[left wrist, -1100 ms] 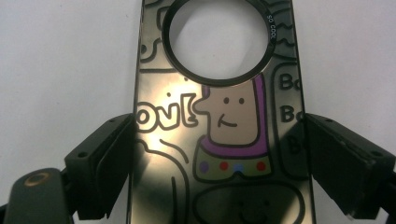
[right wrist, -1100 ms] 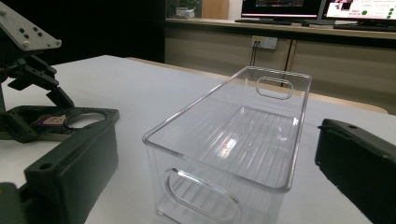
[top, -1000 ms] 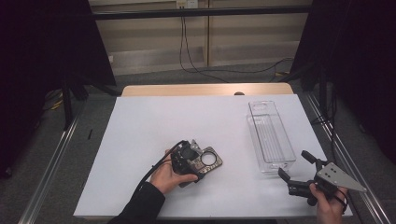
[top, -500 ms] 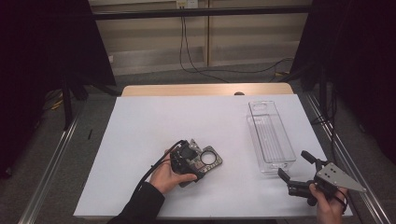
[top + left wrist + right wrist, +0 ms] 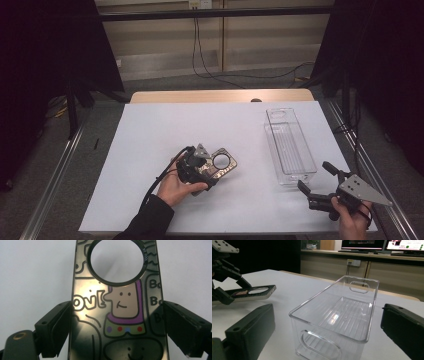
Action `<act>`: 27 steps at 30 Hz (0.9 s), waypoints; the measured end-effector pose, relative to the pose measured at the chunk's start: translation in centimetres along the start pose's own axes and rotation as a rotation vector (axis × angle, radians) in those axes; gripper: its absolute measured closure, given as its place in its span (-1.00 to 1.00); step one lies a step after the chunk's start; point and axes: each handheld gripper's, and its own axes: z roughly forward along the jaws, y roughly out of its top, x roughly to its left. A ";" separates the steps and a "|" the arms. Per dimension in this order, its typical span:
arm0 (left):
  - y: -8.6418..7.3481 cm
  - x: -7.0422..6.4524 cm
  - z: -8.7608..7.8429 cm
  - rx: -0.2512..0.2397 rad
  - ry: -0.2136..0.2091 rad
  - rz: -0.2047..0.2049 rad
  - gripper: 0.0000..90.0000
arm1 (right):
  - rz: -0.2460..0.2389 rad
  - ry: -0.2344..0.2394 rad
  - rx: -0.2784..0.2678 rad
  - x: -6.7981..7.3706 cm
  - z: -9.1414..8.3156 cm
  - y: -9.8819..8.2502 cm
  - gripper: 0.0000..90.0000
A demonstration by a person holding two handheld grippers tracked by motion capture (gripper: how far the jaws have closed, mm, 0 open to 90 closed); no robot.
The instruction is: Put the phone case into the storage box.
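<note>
phone case [image 5: 117, 315] bottom cropped, tiny ring lettering unreadable

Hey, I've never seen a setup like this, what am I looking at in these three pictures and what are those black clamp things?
A person sits at a white table holding a hand-operated gripper in each hand. One picture looks down from above; the other two come from cameras riding on each gripper. The left gripper has its fingers on either side of a flat decorated phone case with cartoon drawings and a round hole. The right gripper is open and holds nothing, pointed at an empty clear plastic bin standing on the table.
</note>
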 end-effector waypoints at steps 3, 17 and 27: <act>-0.1 0.0 -0.2 -0.034 0.021 -0.006 -0.72 | 0.002 0.000 0.000 0.0 0.0 0.0 -1.00; -0.2 0.1 -1.6 -0.137 0.040 -0.012 -0.72 | 0.000 0.000 0.000 0.0 0.0 0.0 -1.00; 0.0 -0.3 -3.1 -0.212 0.054 0.008 -0.72 | -0.002 0.001 -0.002 0.0 -0.1 0.0 -1.00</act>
